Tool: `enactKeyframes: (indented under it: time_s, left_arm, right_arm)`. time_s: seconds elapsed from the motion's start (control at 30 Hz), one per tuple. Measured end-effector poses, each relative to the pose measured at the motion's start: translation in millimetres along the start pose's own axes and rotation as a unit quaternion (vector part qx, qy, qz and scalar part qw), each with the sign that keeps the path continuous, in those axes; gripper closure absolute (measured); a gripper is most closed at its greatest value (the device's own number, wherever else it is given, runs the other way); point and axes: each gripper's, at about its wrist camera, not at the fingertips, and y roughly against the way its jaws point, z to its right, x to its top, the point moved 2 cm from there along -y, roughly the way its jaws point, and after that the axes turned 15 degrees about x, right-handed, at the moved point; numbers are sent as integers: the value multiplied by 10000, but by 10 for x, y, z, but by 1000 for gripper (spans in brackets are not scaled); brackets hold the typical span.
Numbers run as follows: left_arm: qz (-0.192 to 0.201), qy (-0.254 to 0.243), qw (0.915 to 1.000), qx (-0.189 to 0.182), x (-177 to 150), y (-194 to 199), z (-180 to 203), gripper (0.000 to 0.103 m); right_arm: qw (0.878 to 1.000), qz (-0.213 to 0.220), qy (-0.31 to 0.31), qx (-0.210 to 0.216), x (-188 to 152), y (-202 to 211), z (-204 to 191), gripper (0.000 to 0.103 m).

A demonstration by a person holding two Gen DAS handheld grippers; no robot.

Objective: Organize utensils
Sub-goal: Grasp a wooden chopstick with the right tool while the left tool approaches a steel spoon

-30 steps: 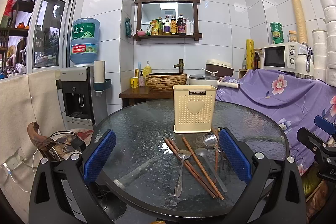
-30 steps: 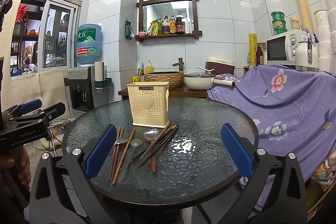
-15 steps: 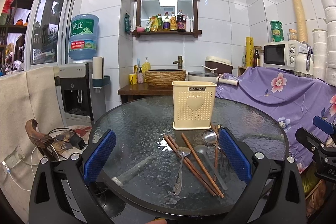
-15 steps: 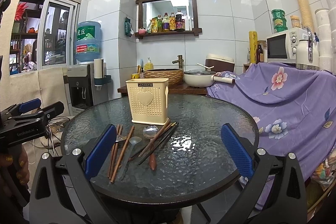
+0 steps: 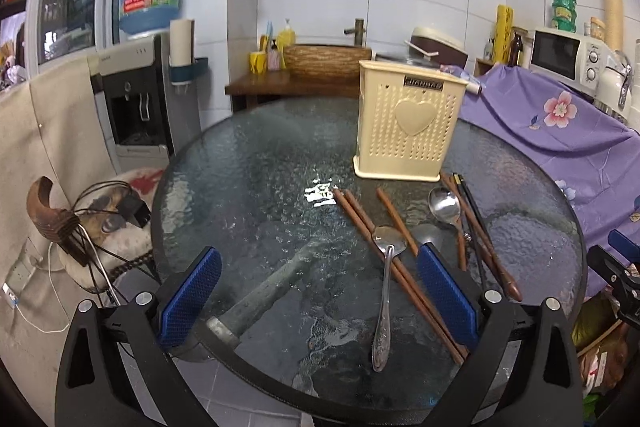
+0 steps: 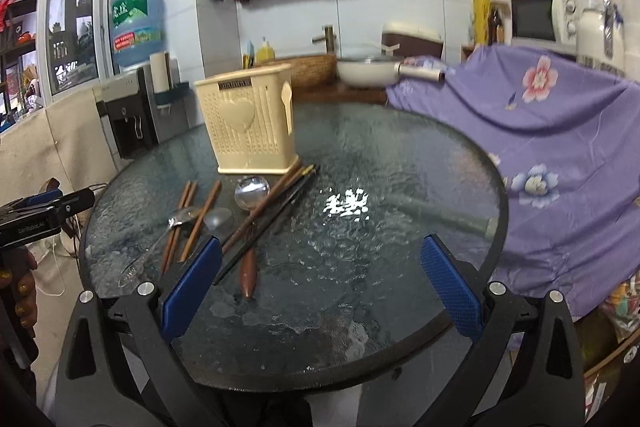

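Note:
A cream perforated utensil holder (image 5: 410, 133) (image 6: 250, 129) stands upright on the round glass table (image 5: 260, 187) (image 6: 400, 163). In front of it lie brown chopsticks (image 5: 360, 217) (image 6: 182, 215), a metal spoon (image 5: 384, 287) (image 6: 164, 239), a second spoon (image 5: 444, 205) (image 6: 251, 191) and dark chopsticks (image 5: 474, 211) (image 6: 276, 215). My left gripper (image 5: 318, 295) is open and empty above the table's near edge, its right pad beside the spoon. My right gripper (image 6: 318, 287) is open and empty, its left pad near the utensil handles.
A purple flowered cloth (image 5: 560, 123) (image 6: 560, 131) covers furniture right of the table. A water dispenser (image 5: 136, 99) stands at the left. A wooden counter with a woven basin (image 5: 324, 61) is behind the table. Cables and a cushion (image 5: 108, 219) lie low at the left.
Both grippers have moved forward and down toward the table. The utensils and the holder now appear larger and nearer. Nothing on the table has moved.

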Motion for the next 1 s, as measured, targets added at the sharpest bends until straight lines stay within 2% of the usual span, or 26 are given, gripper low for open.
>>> enactKeyframes:
  time_s: [0.1, 0.2, 0.27, 0.47, 0.77, 0.87, 1.0]
  left_arm:
    - [-234, -186, 9995, -57, 33, -166, 33, 18]
    - [-429, -260, 9987, -128, 67, -288, 44, 24]
    - [-540, -289, 9978, -244, 77, -340, 73, 27]
    - [-961, -426, 9927, -599, 54, -546, 263, 36]
    - [-1042, -736, 9894, -693, 84, -682, 495, 36]
    - [-1058, -795, 9889, -671, 76, -717, 528, 36]
    - [-1103, -800, 9882, -695, 62, -752, 526, 36]
  right_arm:
    - [9988, -210, -318, 319, 122, -241, 76, 8]
    - [9961, -431, -520, 563, 263, -496, 129, 19]
    - [9953, -618, -462, 579, 356, -681, 149, 28]
    - [9915, -1022, -528, 615, 644, -1176, 266, 42]
    - [9842, -1559, -686, 484, 787, -1958, 308, 67]
    - [9811, -1699, -803, 451, 771, -2131, 315, 72]
    - [9790, -1803, -839, 445, 748, -2271, 258, 72]
